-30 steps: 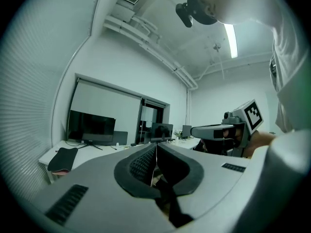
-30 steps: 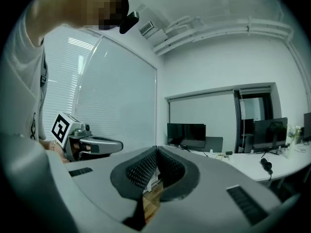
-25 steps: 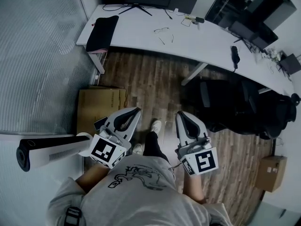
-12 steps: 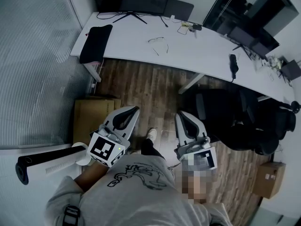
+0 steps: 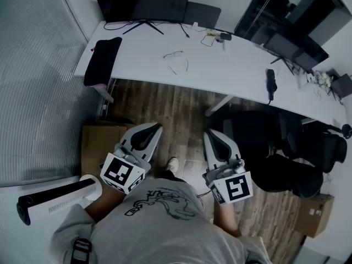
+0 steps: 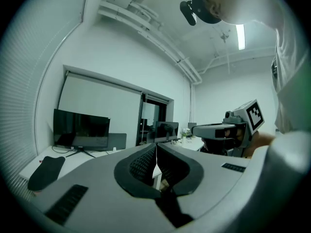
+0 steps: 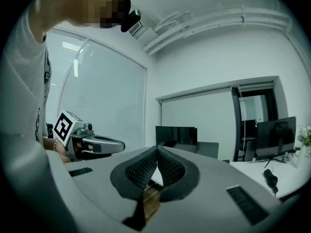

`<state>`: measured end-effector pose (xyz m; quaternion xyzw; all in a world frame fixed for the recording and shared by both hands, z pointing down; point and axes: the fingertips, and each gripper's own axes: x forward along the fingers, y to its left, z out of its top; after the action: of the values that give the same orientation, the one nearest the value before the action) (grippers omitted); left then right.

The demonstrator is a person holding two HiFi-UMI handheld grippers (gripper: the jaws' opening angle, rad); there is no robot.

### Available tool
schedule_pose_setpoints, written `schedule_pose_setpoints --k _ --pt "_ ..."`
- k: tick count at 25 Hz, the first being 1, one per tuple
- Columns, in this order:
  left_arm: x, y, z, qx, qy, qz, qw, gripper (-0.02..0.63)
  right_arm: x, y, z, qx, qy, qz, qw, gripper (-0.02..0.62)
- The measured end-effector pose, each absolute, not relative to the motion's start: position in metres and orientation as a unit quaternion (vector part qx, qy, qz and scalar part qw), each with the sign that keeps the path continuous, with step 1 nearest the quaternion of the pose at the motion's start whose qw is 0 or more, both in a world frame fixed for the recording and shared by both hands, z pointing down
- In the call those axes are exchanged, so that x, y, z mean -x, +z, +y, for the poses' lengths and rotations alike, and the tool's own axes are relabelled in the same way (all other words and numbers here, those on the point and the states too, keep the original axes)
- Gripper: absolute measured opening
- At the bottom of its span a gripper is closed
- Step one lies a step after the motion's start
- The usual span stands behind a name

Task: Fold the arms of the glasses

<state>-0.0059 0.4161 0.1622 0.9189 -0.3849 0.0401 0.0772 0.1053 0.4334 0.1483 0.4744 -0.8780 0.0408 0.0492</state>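
The long white bench point(image 5: 236, 73) runs across the far side of the room. One big dark monitor point(image 5: 143, 1) stands at its left end. Black office chairs point(image 5: 258, 142) crowd the wooden floor at its right; how many I can't tell, they blend together. There are two cardboard boxes, one point(image 5: 99, 147) on the floor beside the left claw and one point(image 5: 311, 216) far off to the right. One black pad point(image 5: 102, 59) lies at the bench's left end.

The person holds two claws side by side over the floor, well short of the bench. The left claw point(image 5: 158, 126) and the right claw point(image 5: 209, 132) are both fully closed, pad against pad, with nothing in either.

Smallest is the single pair of glasses point(image 5: 175, 54), thin-framed. It lies on the bench in front of the monitor, to the right of the pad. Both arms are spread open towards the near edge.

Only the head view shows the glasses. The gripper views look level across the room. Each shows its own closed pads close up and the other claw from the side.
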Motion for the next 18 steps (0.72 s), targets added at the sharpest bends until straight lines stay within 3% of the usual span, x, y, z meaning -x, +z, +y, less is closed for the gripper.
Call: schedule_pose_setpoints --k 10,18 --pt "-0.06 0.167 0.359 -0.924 0.043 -0.374 0.071 0.021 -0.165 0.155 0.382 -0.479 0.043 -0.876 0.042 0.011" --pt "-0.069 0.186 0.337 -0.914 0.05 -0.393 0.086 0.021 -0.177 0.171 0.36 -0.464 0.063 -0.882 0.044 0.011"
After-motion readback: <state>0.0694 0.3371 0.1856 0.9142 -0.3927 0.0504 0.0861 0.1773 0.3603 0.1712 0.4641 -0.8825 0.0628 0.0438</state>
